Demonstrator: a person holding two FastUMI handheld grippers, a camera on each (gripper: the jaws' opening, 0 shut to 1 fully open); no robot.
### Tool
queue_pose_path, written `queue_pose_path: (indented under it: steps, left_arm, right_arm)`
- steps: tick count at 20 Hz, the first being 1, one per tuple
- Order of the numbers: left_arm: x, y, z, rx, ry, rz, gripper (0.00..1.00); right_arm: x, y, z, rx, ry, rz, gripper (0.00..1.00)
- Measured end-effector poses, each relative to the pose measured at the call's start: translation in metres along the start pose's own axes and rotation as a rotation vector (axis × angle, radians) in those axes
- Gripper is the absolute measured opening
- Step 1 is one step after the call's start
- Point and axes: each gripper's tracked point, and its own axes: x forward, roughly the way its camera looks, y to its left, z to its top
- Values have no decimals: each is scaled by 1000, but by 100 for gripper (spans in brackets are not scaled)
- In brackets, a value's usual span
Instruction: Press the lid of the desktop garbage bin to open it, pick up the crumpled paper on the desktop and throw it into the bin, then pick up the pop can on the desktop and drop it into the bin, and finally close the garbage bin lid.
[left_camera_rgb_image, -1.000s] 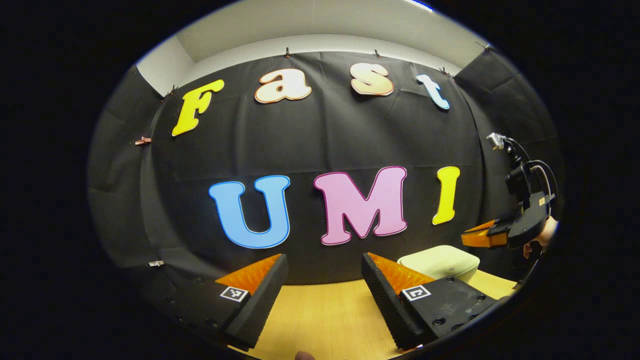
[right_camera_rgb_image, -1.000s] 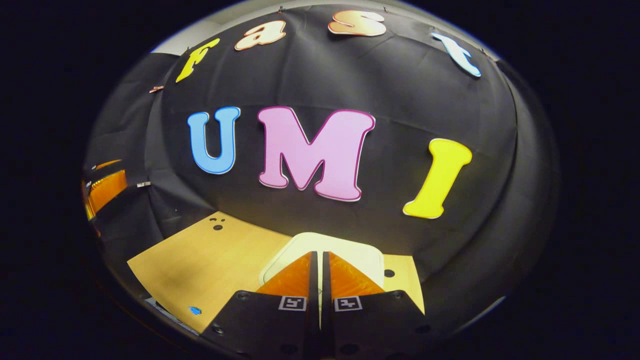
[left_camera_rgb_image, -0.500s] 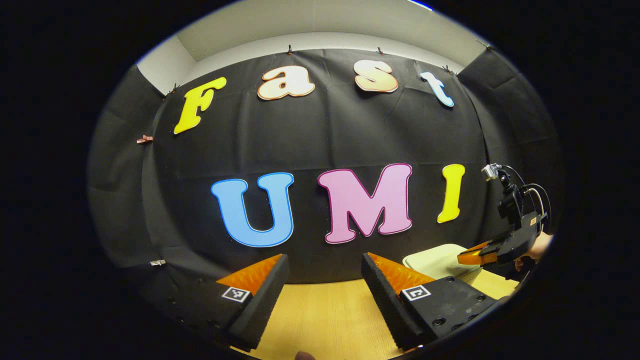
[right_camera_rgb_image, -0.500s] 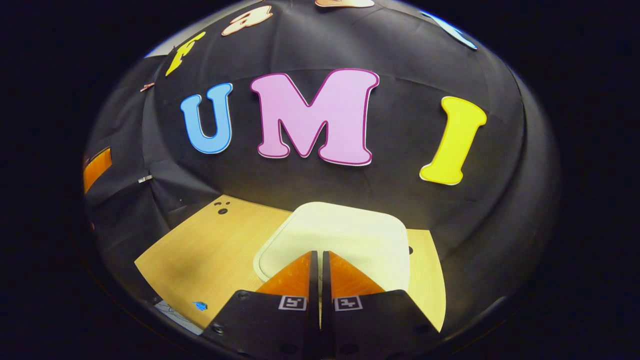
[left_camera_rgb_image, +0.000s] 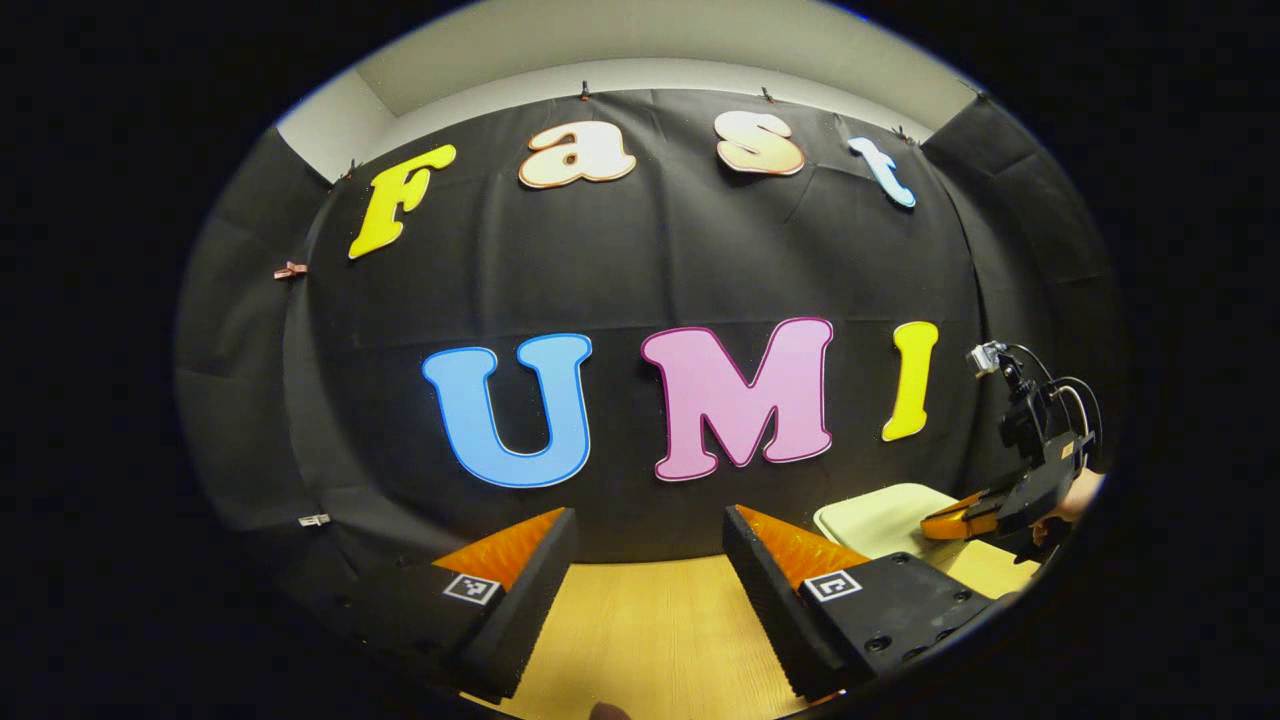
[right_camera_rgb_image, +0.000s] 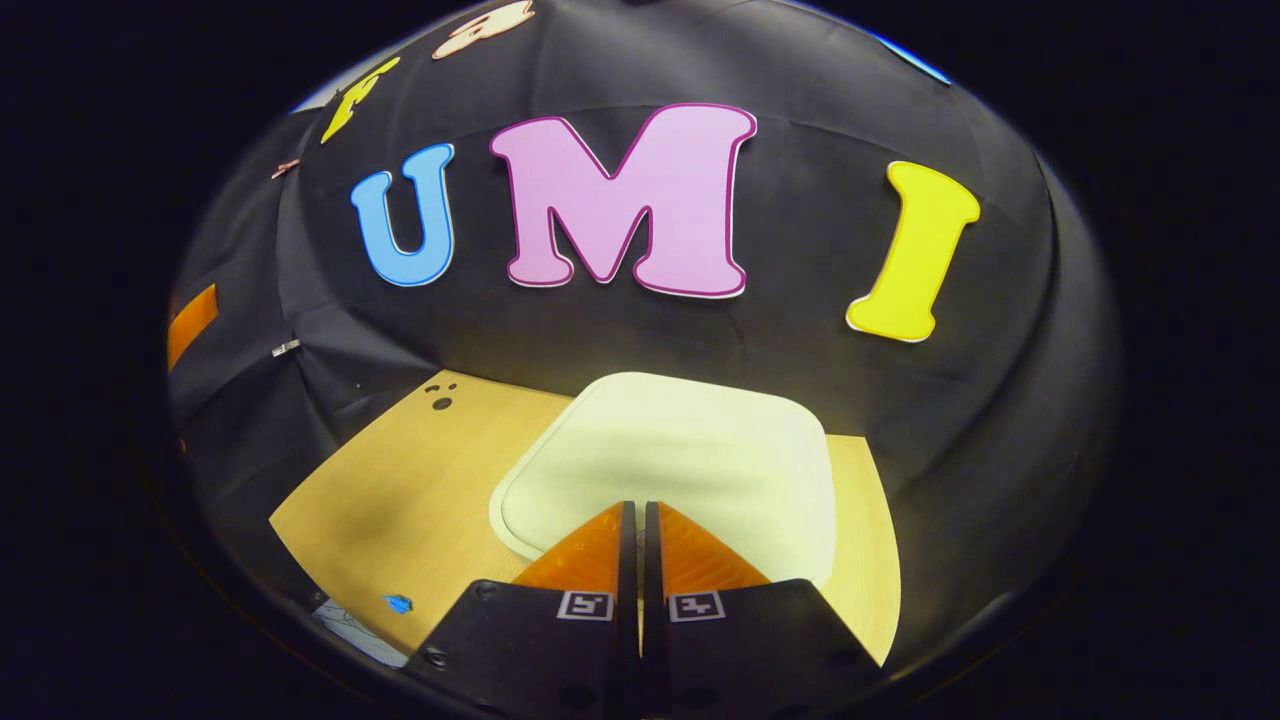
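Both views are sharp at the centre and bend hard toward the rim, where the fisheye curves straight edges. Light falls from overhead: the wooden bench (right_camera_rgb_image: 420, 480) glows warm and the pale bin lid (right_camera_rgb_image: 690, 460) is bright, with a soft shadow across its near part. The black cloth stays dim, without glare.

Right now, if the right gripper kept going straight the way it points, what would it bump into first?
Most likely the bin's lid. The right gripper, its fingers shut together, points down at the lid's near edge. Whether it already touches is hard to tell; the left gripper view suggests it is right at the lid.
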Motion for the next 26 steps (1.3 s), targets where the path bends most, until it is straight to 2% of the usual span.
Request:
queue_pose_path:
  steps: [6, 7, 8, 9, 11, 14, 16, 17, 20, 21, 22, 23, 26]
  left_arm:
    - [7, 2, -5, -11, 10, 5, 95]
    - [8, 1, -5, -14, 11, 7, 95]
    - [10, 1, -6, -16, 11, 6, 100]
    - [10, 1, -5, -17, 10, 8, 95]
    - [10, 1, -3, -9, 4, 10, 94]
    - [9, 2, -1, 0, -2, 13, 94]
    - [7, 2, -2, -1, -2, 14, 94]
    - [5, 1, -2, -3, 1, 14, 94]
    - [1, 0, -3, -8, 3, 19, 95]
    - [0, 0, -3, -8, 4, 19, 94]
    - [-1, -1, -4, -8, 4, 20, 95]
    - [-3, -1, -3, -8, 4, 22, 95]
    - [-10, 0, -5, -14, 4, 30, 95]
  right_arm:
    - [4, -2, -5, 5, -12, -2, 6]
    - [5, -3, -7, 32, -11, 1, 6]
    - [4, -3, -6, 65, -9, 7, 6]
    - [3, -2, -6, 98, -5, 25, 6]
    - [1, -2, 3, 135, -35, 47, 6]
    - [-5, -10, 7, 82, -69, 7, 6]
    - [-10, -9, 12, 39, -94, -5, 2]
    - [-12, -9, 15, 23, -108, -8, 10]
    - [-21, -7, 32, 9, -156, -14, 2]
    - [-24, -8, 37, 6, -177, -18, 6]
    - [-28, -9, 43, 1, -194, -23, 2]
    - [-32, -10, 49, -4, -210, -28, 6]
    - [-42, -10, 61, -18, -259, -37, 6]
